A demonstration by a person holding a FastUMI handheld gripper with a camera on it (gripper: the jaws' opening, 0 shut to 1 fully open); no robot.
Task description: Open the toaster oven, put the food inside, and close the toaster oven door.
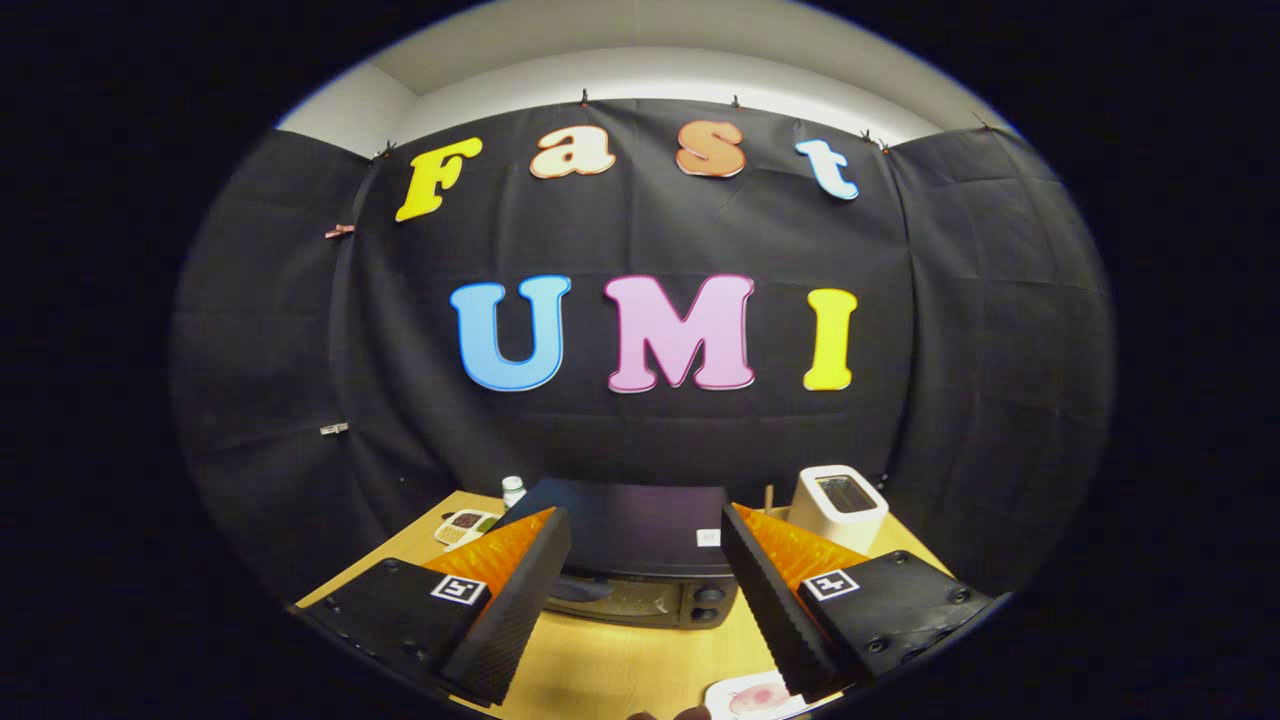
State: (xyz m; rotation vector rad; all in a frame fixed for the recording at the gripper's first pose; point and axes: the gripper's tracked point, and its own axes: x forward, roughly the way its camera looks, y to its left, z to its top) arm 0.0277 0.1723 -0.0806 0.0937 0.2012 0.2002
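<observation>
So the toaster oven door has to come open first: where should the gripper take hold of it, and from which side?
Best bet is the dark bar handle along the door's top edge on the toaster oven. It runs sideways, so come from the front, above it, one finger over and one under. The gripper is open, with the oven ahead between its fingers.

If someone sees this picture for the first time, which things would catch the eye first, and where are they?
The black toaster oven stands out first: it sits on the wooden table just beyond the open claw, framed between its two fingers, with its door shut. Next comes the white toaster behind the right finger. Nearer, by the right fingertip, lies a white plate with pink food.
</observation>
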